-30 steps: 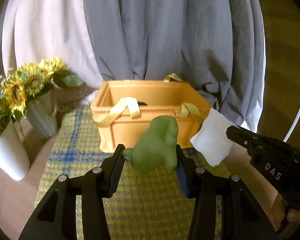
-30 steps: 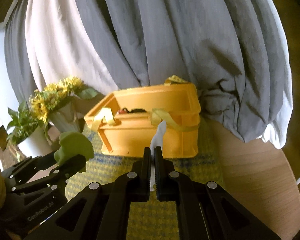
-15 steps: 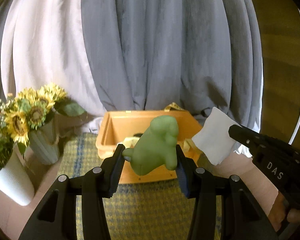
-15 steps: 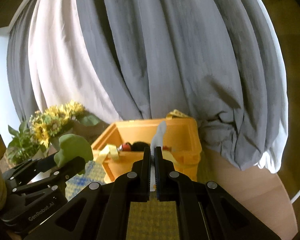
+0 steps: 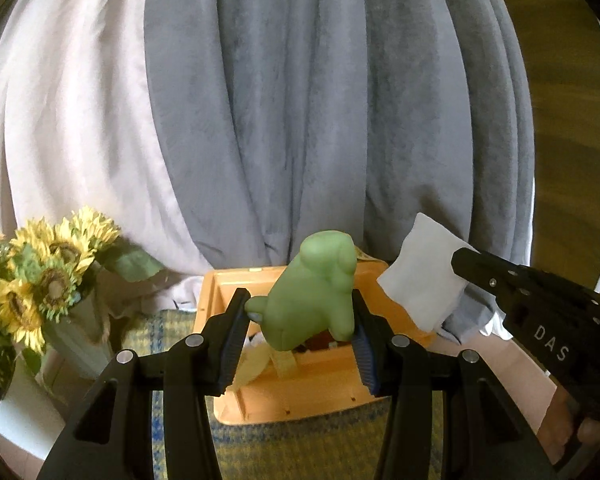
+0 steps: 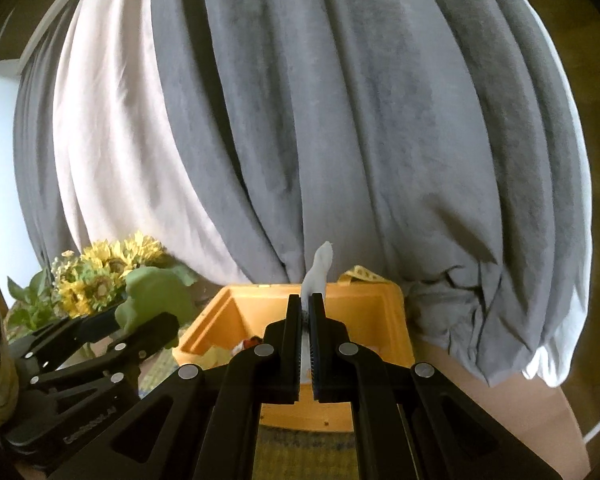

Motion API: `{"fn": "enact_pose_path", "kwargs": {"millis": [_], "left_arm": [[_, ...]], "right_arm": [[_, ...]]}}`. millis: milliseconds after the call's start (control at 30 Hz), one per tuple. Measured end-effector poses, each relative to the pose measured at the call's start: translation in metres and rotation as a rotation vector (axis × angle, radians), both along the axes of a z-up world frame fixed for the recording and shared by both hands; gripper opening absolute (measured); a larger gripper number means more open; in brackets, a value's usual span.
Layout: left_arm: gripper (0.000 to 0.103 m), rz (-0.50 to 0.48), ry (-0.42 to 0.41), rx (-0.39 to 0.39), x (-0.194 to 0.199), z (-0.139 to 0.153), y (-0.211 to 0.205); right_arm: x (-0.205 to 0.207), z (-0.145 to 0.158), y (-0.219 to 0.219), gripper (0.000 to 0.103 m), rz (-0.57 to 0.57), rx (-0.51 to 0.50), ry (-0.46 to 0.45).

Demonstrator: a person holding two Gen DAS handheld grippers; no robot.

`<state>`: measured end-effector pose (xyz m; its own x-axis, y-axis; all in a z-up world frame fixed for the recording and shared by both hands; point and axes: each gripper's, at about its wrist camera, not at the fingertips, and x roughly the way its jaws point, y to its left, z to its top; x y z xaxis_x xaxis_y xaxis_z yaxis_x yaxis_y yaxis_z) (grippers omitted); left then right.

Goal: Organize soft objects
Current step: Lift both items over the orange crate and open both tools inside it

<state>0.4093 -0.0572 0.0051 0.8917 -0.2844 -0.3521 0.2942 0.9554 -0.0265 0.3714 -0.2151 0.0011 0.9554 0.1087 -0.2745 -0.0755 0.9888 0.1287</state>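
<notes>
My left gripper (image 5: pixel 300 308) is shut on a green soft toy (image 5: pixel 316 288) and holds it above the open orange crate (image 5: pixel 300 396). In the right wrist view the toy (image 6: pixel 152 292) shows at the left, beside the crate (image 6: pixel 388 320). My right gripper (image 6: pixel 309 304) is shut on a thin white cloth pad (image 6: pixel 320 268), seen edge-on, above the crate. The pad (image 5: pixel 424 276) also shows in the left wrist view, held by the right gripper (image 5: pixel 460 260) over the crate's right side. Some items lie inside the crate, partly hidden.
Sunflowers in vases (image 5: pixel 48 280) stand at the left on the table. A yellow-blue checked mat (image 5: pixel 300 448) lies under the crate. Grey and white curtains (image 5: pixel 300 120) hang behind. The crate has yellow strap handles (image 6: pixel 360 272).
Both grippers have risen and moved forward with their loads. The crate now sits lower in both views and its inside shows.
</notes>
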Motion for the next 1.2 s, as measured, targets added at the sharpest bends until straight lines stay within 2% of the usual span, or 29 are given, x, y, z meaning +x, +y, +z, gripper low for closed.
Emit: {"fn": "enact_pose_path", "kwargs": {"millis": [333,600,867,933,1000,1033,1100,1133,1200], "left_arm": [[0.047,0.001,0.029,0.034,0.050,-0.010,-0.009],[0.047,-0.009,0.107,0.035,0.092,-0.030,-0.022],[0.047,-0.026,0.162,0.093,0.127,-0.058,-0.043],[0.051,-0.027,0.168,0.104,0.132,-0.063,-0.046],[0.067,-0.023,0.165,0.117,0.136,-0.066,-0.049],[0.067,-0.019,0.159,0.121,0.136,-0.068,-0.049],[0.068,-0.010,0.148,0.131,0.136,-0.068,-0.049],[0.071,0.005,0.145,0.137,0.135,-0.068,-0.048],[0.072,0.023,0.146,0.141,0.133,-0.067,-0.044]], "right_arm": [[0.040,-0.002,0.005,0.004,0.013,-0.028,0.008],[0.084,-0.020,-0.003,0.004,0.025,-0.027,0.080],[0.125,-0.049,-0.014,0.004,0.029,-0.055,0.174],[0.132,-0.054,-0.016,0.005,0.030,-0.063,0.190],[0.141,-0.059,-0.018,0.005,0.031,-0.072,0.212],[0.143,-0.061,-0.019,0.006,0.035,-0.075,0.219],[0.149,-0.064,-0.020,0.019,0.040,-0.080,0.247],[0.151,-0.064,-0.021,0.033,0.038,-0.076,0.250],[0.151,-0.064,-0.023,0.037,0.017,-0.081,0.243]]}}
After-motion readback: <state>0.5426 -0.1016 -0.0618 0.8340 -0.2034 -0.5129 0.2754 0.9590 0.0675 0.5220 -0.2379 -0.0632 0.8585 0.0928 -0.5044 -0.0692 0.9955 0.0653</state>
